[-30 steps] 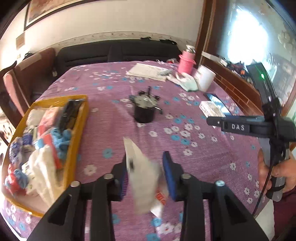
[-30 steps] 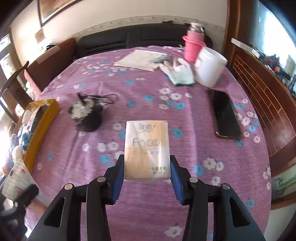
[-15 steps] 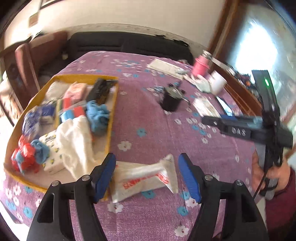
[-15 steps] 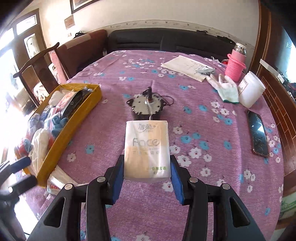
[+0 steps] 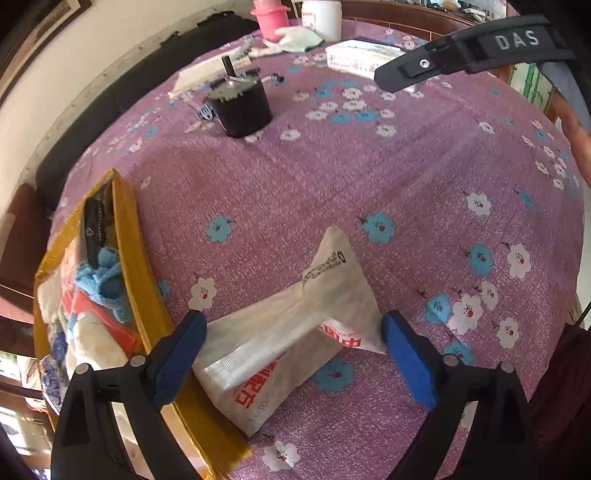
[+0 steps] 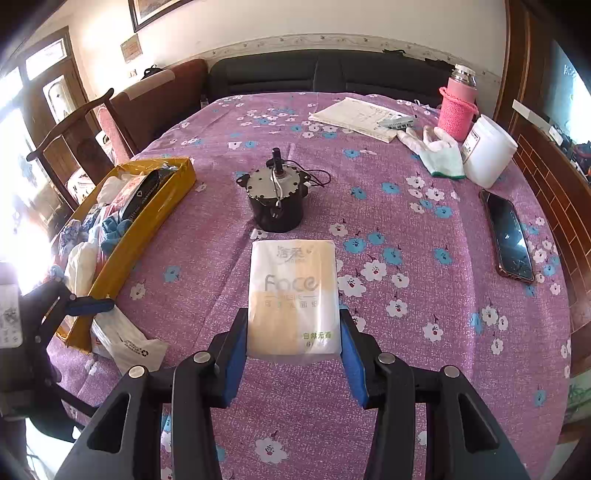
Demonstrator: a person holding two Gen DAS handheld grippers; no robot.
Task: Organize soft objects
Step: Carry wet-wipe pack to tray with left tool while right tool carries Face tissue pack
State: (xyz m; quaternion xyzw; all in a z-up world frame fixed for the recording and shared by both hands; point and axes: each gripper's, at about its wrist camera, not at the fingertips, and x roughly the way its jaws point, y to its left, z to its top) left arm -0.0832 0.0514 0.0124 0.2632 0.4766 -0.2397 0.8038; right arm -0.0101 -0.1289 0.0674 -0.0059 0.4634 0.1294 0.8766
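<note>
two tissue packs: one in the right tool [image 6: 293, 356], one [image 5: 291, 332] on the cloth.

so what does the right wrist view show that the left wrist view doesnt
Only the right wrist view shows the right gripper shut on a tissue pack, a phone and a wooden chair.

Only the left wrist view shows the left gripper head-on, jaws just opened wide around a white plastic packet that lies free on the cloth, one end against the tray.

Both show the yellow tray of soft items, the black motor, the pink bottle and the white tub.
</note>
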